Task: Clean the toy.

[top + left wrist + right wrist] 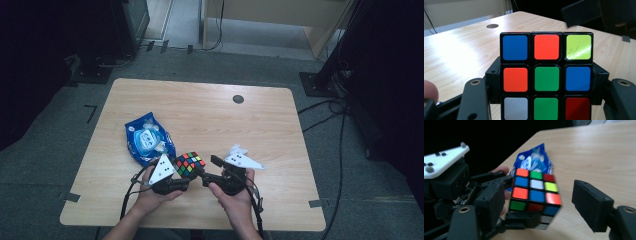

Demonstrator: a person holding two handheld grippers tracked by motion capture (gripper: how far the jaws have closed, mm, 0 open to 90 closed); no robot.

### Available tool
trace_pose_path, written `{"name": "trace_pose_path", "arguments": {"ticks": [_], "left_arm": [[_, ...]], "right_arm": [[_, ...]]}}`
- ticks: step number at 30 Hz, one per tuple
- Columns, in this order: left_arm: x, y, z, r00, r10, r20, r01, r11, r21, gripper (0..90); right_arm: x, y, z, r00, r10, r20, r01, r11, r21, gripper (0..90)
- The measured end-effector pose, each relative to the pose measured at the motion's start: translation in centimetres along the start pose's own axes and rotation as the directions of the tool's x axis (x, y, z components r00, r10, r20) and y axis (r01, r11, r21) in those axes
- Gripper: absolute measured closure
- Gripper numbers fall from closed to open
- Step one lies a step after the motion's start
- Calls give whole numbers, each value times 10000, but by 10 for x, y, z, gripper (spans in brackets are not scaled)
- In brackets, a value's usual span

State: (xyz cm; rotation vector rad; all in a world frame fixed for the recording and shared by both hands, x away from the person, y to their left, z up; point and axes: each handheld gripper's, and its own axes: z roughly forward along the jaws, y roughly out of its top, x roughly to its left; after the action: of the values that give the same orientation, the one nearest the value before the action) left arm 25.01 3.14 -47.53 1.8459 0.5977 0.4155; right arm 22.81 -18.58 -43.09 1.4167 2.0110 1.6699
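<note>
A scrambled Rubik's cube (189,164) hangs just above the wooden table (210,115), near its front edge. My left gripper (184,172) is shut on it; in the left gripper view the cube (546,75) sits clamped between the two black jaws. My right gripper (210,170) faces the cube from the right, open. In the right gripper view its jaws stand on either side of the cube (534,192): the right jaw is well apart from it, the left jaw close to its edge. The left gripper (511,197) with its white plate shows there at the left.
A blue snack packet (148,140) lies on the table just behind the left gripper, also behind the cube as the blue packet (534,161). A dark round grommet (238,99) sits near the far edge. Black stands and cables ring the table on the floor.
</note>
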Motion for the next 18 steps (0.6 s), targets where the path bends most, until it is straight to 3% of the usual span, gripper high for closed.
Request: {"name": "trace_pose_path", "arguments": {"ticks": [4,8,11,14,18], "left_arm": [[-8,1,1,9990,428,102,-426,9990,-122,339],[-14,2,1,9975,692,144,-689,9973,-261,339],[-14,1,2,9979,567,318,-557,9980,-310,338],[-13,1,3,9979,392,506,-374,9987,-345,338],[-12,-1,6,9980,274,574,-269,9996,-94,327]], "right_arm": [[3,-10,14,9991,400,101,-405,9975,581,249],[1,-15,18,9956,929,-93,-920,9933,692,320],[2,-16,16,9931,1168,79,-1171,9915,559,341],[4,-16,13,9937,1083,283,-1096,9928,491,344],[1,-13,10,9918,1204,431,-1213,9924,199,344]]}}
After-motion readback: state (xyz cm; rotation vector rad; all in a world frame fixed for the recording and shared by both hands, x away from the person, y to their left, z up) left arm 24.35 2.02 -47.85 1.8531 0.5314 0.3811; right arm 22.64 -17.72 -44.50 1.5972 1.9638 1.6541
